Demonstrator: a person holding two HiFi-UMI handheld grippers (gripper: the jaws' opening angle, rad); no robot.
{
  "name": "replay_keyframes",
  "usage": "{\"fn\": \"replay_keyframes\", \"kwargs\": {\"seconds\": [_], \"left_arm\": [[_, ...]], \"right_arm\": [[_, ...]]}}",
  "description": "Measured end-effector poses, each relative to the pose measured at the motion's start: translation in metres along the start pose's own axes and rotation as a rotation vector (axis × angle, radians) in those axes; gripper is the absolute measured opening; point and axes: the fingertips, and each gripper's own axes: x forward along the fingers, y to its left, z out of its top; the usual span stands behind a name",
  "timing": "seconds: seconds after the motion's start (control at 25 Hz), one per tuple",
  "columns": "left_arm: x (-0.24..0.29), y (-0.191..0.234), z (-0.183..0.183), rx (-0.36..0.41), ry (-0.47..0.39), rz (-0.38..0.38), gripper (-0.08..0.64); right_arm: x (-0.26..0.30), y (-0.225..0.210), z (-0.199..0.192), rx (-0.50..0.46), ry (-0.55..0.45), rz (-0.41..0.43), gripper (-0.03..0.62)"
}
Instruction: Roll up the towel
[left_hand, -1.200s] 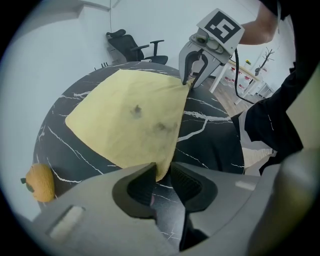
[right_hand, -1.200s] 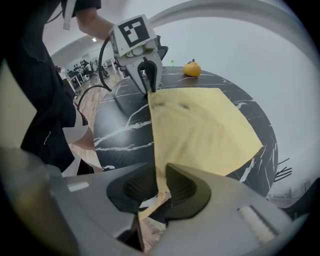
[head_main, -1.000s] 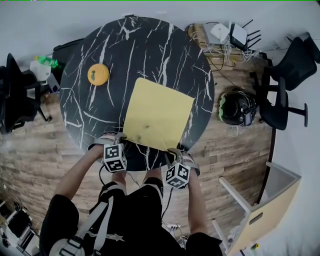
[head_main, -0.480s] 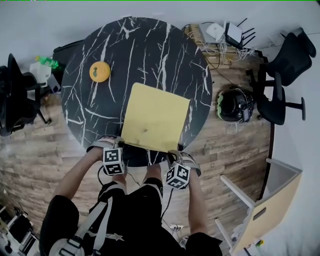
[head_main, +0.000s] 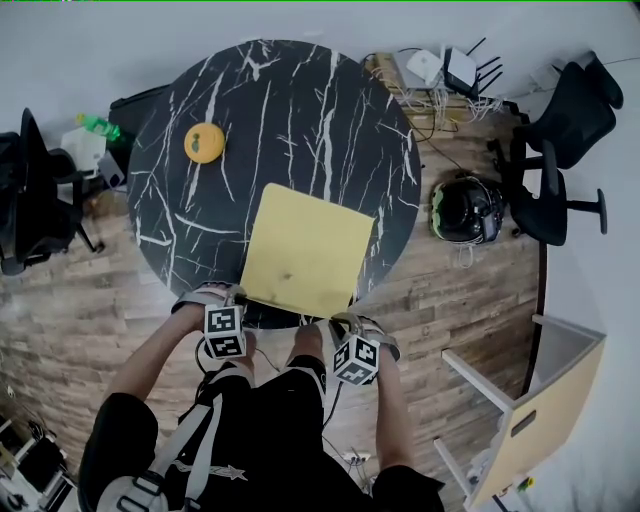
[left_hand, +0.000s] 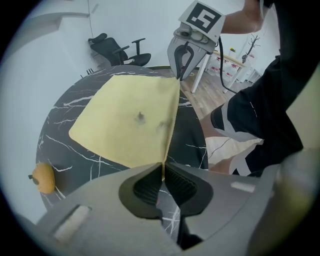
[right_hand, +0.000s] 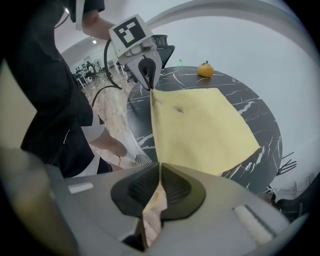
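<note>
Yellow square cloth towel, unrolled, spread mostly flat on the round black marble-look table, at its near rim. Small dark spot near the middle. Near edge raised off the top, pulled taut between both near corners.
</note>
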Motion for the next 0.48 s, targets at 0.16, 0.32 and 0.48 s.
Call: {"fn": "replay_keyframes", "kwargs": {"seconds": [0.16, 0.32, 0.48], "left_arm": [[-0.004, 0.009, 0.002, -0.001, -0.002, 0.022, 0.029], [-0.003, 0.015, 0.005, -0.001, -0.002, 0.033, 0.029], [0.0, 0.021, 0.007, -0.006, 0.004, 0.039, 0.029]], "right_arm": [[-0.003, -0.009, 0.003, 0.01, -0.004, -0.017, 0.02], [-0.002, -0.017, 0.003, 0.007, -0.004, -0.033, 0.02], [0.0, -0.025, 0.002, 0.011, -0.008, -0.048, 0.02]]}}
